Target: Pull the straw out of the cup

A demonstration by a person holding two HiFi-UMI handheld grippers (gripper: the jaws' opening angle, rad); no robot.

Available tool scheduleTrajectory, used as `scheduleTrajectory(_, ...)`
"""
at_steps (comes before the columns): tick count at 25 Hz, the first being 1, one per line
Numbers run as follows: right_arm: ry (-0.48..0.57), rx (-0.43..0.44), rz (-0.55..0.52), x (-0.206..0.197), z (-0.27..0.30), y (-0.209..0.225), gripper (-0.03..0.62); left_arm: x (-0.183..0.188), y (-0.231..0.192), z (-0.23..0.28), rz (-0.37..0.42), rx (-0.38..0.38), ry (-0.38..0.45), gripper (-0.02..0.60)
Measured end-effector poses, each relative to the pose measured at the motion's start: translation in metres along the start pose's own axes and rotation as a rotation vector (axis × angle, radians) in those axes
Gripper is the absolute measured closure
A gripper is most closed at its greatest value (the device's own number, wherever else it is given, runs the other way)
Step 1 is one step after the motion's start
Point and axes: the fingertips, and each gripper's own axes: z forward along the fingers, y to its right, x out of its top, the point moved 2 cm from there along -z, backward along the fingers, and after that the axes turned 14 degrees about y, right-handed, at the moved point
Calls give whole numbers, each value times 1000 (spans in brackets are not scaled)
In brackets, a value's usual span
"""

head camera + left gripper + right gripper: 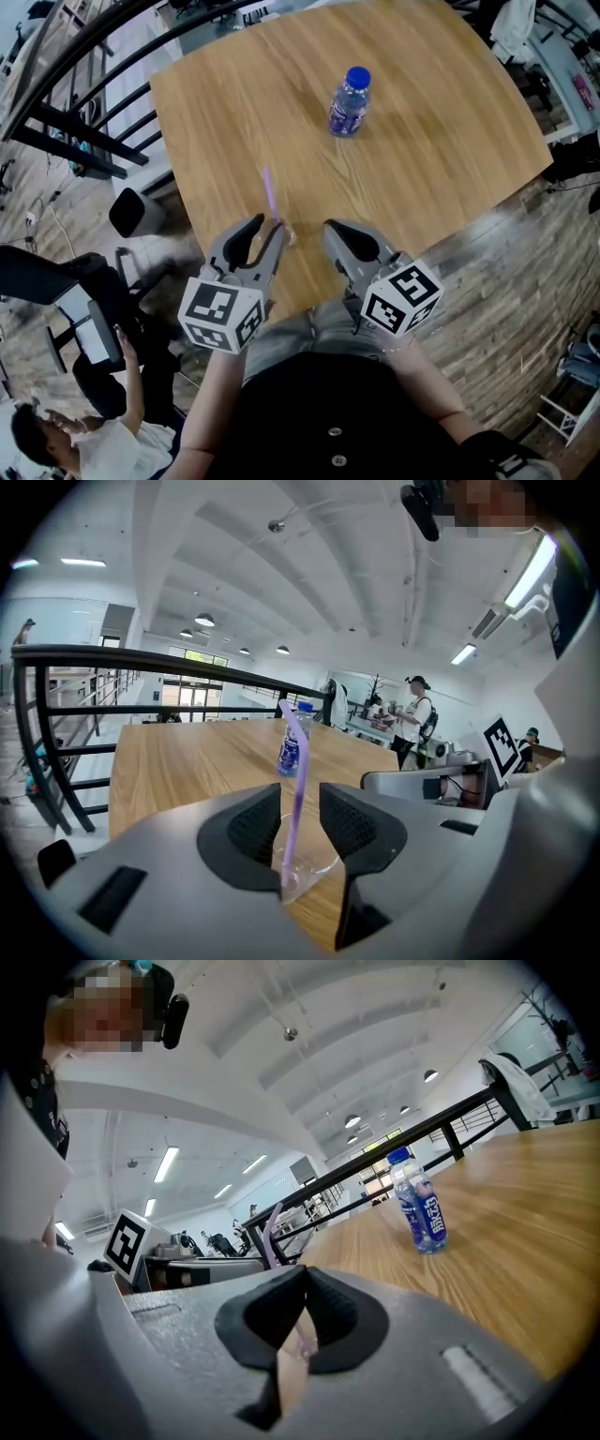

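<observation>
The left gripper (269,225) is positioned at the near edge of the wooden table (422,169). In the left gripper view, its fingers (258,822) are spread wide, and neither pad presses on anything. The purple straw (293,780) stands between them with a gap on each side. Its lower end sits inside the clear plastic cup (314,864), and its upper end bends over just above the jaws. The cup rests on the table in the gap between the two pads; contact between the cup wall and either pad cannot be determined.

The right gripper (330,225) is beside the left one, apart from the cup and straw. In the right gripper view, its jaws are drawn together at the tips, leaving only a narrow slit below. The right gripper (305,1279) holds nothing. The straw (270,1241) appears beyond its left finger.

In the head view, the straw (269,190) projects from between the left gripper's jaws toward the table centre. A water bottle (349,101) with a blue cap stands upright, well apart from both grippers and farther across the table. A dark metal railing (141,658) runs past the table's far side.
</observation>
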Motion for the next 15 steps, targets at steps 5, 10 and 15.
scheduleTrajectory(5,-14,-7,-4,-3,-1,1,595,-2,0,6,-2,-29,-25,457)
scheduleTrajectory(10,-14,-5,-10,-3,-2,-1,595,-4,1,15,33,-70,-65,457)
scheduleTrajectory(15,-5,-17,-10,-1,-4,0,595,-6,1,18,52,-68,-86,498)
